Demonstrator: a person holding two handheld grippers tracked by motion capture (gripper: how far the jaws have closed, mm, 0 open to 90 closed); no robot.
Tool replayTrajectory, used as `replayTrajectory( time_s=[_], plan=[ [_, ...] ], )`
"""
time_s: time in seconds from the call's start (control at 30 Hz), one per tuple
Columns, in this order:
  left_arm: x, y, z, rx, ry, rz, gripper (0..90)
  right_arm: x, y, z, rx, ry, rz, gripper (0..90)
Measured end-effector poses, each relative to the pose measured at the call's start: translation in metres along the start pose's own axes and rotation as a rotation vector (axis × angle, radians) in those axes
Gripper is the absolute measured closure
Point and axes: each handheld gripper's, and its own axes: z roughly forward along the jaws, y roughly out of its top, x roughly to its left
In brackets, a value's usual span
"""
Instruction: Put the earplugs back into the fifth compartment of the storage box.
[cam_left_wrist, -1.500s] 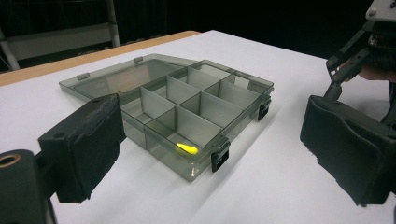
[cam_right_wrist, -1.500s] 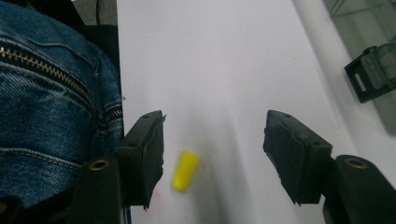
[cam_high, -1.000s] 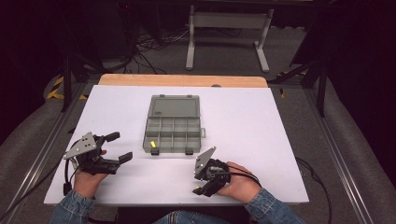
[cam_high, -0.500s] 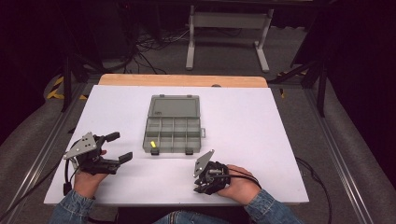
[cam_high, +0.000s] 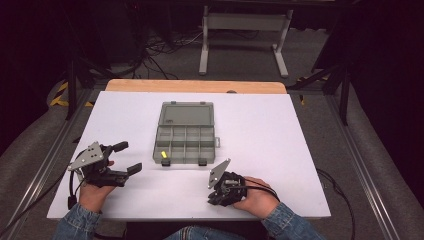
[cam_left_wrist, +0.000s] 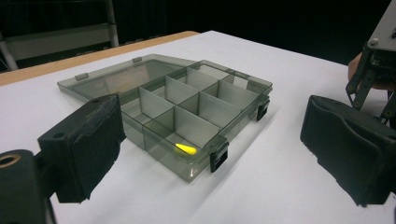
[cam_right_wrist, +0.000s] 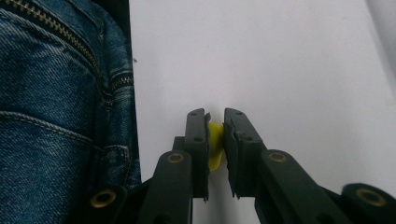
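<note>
Progress: we have one yellow piece (cam_left_wrist: 186, 149) already lying in the near corner compartment of the organizer box (cam_high: 186, 140), and a second yellow piece (cam_right_wrist: 215, 145) now pinched at the counter's near edge.
Right gripper (cam_right_wrist: 215, 125): its jaws have just been closing and the pads now press on the second yellow piece from both sides, with only that thin piece between them.
Left gripper (cam_high: 125, 158): we hold it wide open, nothing between its pads, aimed at the box from the left.
Left to do: by our judgement, carry the pinched piece to the box and drop it in a compartment; the other compartments look empty.
Box: lid laid flat open on the far side, latches on the near wall, standing mid-counter.
Edges: the right gripper works close to the near edge of the counter (cam_high: 270, 125), just beside a denim sleeve (cam_right_wrist: 56, 116).
Open room: bare white surface lies between the right gripper and the box, so we see a free path.
</note>
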Motion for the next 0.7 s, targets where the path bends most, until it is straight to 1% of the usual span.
replayTrajectory(
  time_s=[0.13, 0.27, 0.37, 0.6, 0.7],
  plan=[
    [0.000, 0.000, 0.000, 0.000, -0.001, 0.000, 6.8, -0.001, 0.002, -0.003, -0.015, -0.007, -0.015, 80.7],
    [0.000, 0.000, 0.000, -0.003, -0.001, 0.002, 6.9, -0.005, 0.008, -0.008, -0.043, -0.009, -0.015, 80.7],
    [0.000, 0.000, 0.000, 0.000, 0.000, 0.001, 6.9, -0.007, 0.011, -0.012, -0.064, -0.018, -0.012, 80.6],
    [0.001, 0.000, 0.000, -0.002, 0.003, 0.006, 6.9, -0.012, 0.024, -0.021, -0.091, -0.054, -0.017, 80.6],
    [0.001, 0.000, 0.000, -0.001, 0.003, 0.006, 6.9, -0.014, 0.027, -0.024, -0.106, -0.058, -0.014, 80.6]
  ],
)
